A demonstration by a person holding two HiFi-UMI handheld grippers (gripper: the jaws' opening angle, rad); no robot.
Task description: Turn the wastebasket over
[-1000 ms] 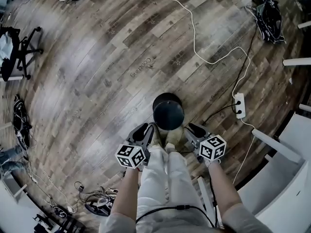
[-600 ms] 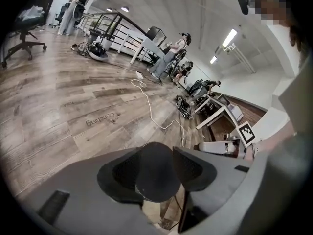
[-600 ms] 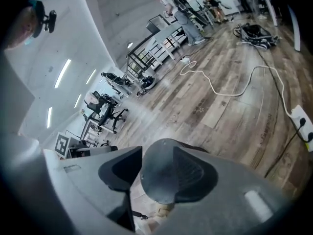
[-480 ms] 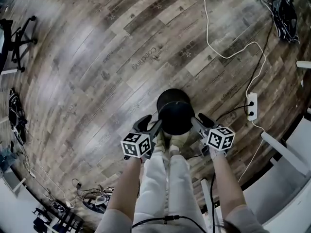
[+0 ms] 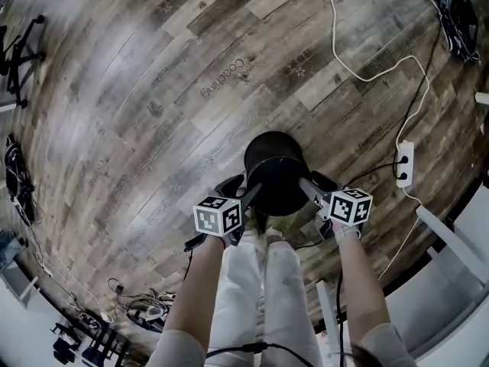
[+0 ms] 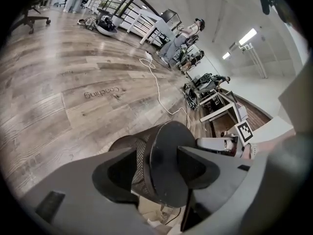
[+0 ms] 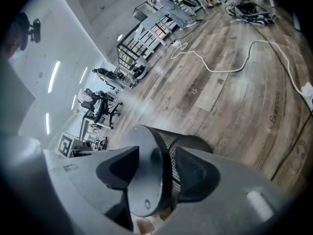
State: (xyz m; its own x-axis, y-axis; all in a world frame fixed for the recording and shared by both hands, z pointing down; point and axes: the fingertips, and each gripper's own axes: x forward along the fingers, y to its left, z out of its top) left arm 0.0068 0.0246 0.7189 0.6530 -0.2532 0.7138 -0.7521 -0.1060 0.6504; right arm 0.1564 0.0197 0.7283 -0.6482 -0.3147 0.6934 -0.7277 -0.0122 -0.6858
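A black mesh wastebasket (image 5: 276,173) stands upside down on the wooden floor, its solid base facing up. My left gripper (image 5: 243,192) is at its left side and my right gripper (image 5: 312,186) at its right. Both have just been opening and stand open, each with the rim of the base between its jaws. In the left gripper view the left gripper (image 6: 156,153) straddles the wastebasket (image 6: 166,165), one finger over the mesh wall, one over the base disc. In the right gripper view the right gripper (image 7: 157,153) straddles the wastebasket (image 7: 146,180) the same way. I see no pad pressing.
The person's legs (image 5: 252,289) and shoes are right behind the basket. A white cable (image 5: 359,71) runs to a power strip (image 5: 405,159) at the right. White furniture (image 5: 451,243) stands at the lower right, loose cables (image 5: 130,308) at the lower left, an office chair (image 5: 19,48) far left.
Both grippers have come down from in front of the person's knees to the two sides of the wastebasket, and their jaws have spread wider around its base rim.
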